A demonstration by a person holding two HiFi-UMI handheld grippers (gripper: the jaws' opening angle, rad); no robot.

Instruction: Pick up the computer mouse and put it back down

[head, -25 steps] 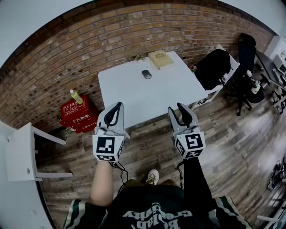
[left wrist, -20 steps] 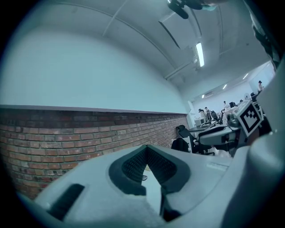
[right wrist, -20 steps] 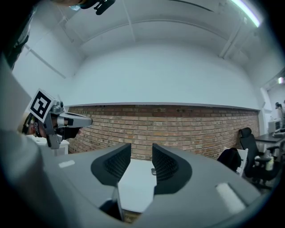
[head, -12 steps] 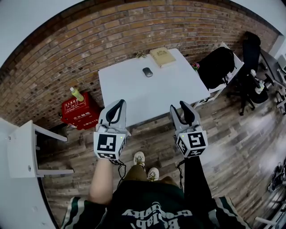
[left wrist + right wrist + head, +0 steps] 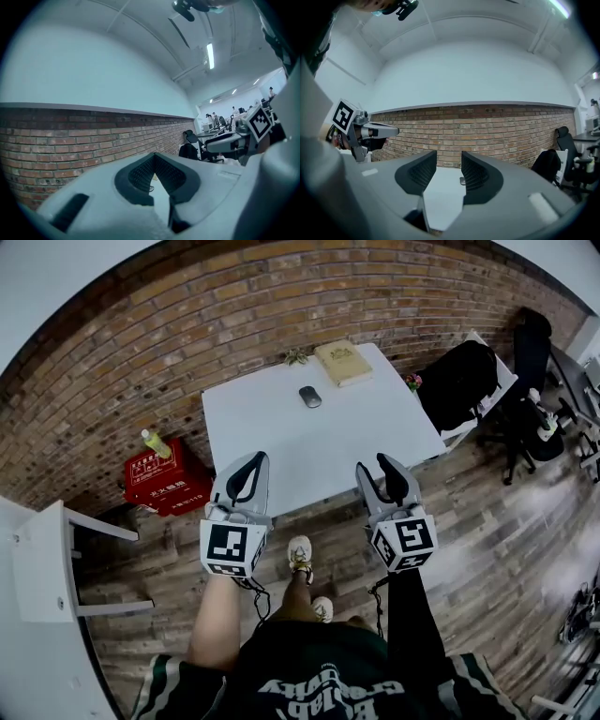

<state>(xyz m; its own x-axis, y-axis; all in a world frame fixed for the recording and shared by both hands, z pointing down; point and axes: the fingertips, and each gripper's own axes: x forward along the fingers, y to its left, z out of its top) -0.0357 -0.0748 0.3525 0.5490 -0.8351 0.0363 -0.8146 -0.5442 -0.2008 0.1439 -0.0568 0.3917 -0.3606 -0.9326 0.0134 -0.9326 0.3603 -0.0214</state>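
Note:
A dark grey computer mouse (image 5: pixel 309 397) lies on the far half of the white table (image 5: pixel 281 427), just left of a tan book (image 5: pixel 342 362). Both grippers are held level over the floor at the table's near edge, well short of the mouse. My left gripper (image 5: pixel 255 460) has its tips together, with nothing in it; its own view shows the pads meeting at the left gripper (image 5: pixel 153 156) tip. My right gripper (image 5: pixel 372 465) stands with a gap between its jaws. In its own view the mouse (image 5: pixel 462 180) peeks out beside the right pad, far beyond the right gripper (image 5: pixel 449 158).
A red box (image 5: pixel 167 486) and a bottle (image 5: pixel 156 444) sit on the floor left of the table against the brick wall. A white stand (image 5: pixel 47 559) is at the far left. A chair with a black bag (image 5: pixel 459 381) stands right of the table. The floor is wood planks.
The person has stepped toward the table, one foot swinging forward. Both grippers have come nearer the table's front edge; their jaws look the same.

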